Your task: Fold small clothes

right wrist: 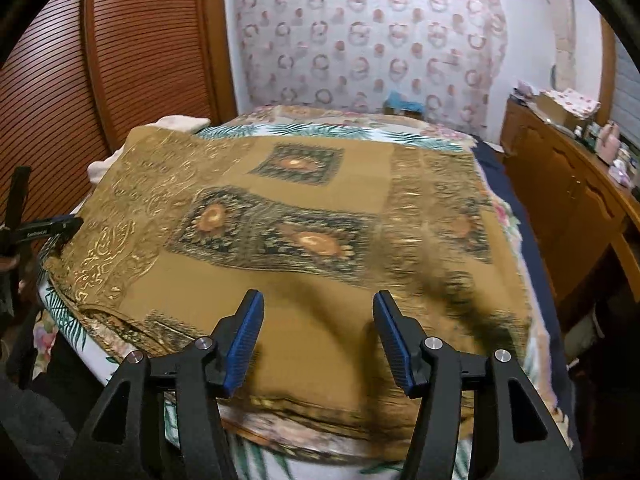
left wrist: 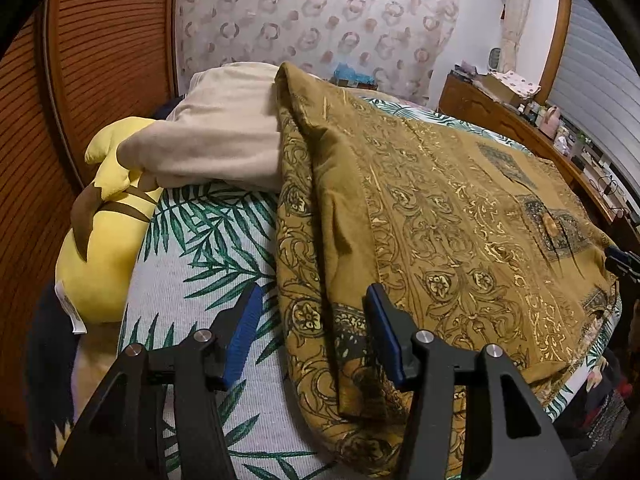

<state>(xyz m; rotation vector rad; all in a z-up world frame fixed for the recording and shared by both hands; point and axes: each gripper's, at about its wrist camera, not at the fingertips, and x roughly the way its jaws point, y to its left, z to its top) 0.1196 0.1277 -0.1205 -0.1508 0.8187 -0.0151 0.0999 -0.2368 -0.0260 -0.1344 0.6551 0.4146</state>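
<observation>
A mustard-brown cloth with gold and dark ornament (left wrist: 440, 208) lies spread over the bed, its left edge folded over in a thick double layer. My left gripper (left wrist: 312, 320) is open and empty, its blue pads straddling that folded left edge near the front. The same cloth fills the right wrist view (right wrist: 304, 216). My right gripper (right wrist: 318, 328) is open and empty, just above the cloth's near part. The left gripper's black tip (right wrist: 44, 228) shows at the cloth's left edge; the right gripper's tip (left wrist: 624, 264) shows at its right edge.
The bed has a palm-leaf sheet (left wrist: 208, 248). A beige folded blanket (left wrist: 224, 136) and a yellow plush toy (left wrist: 100, 248) lie at the left by the wooden louvred doors (left wrist: 100, 60). A cluttered wooden dresser (right wrist: 568, 184) stands on the right.
</observation>
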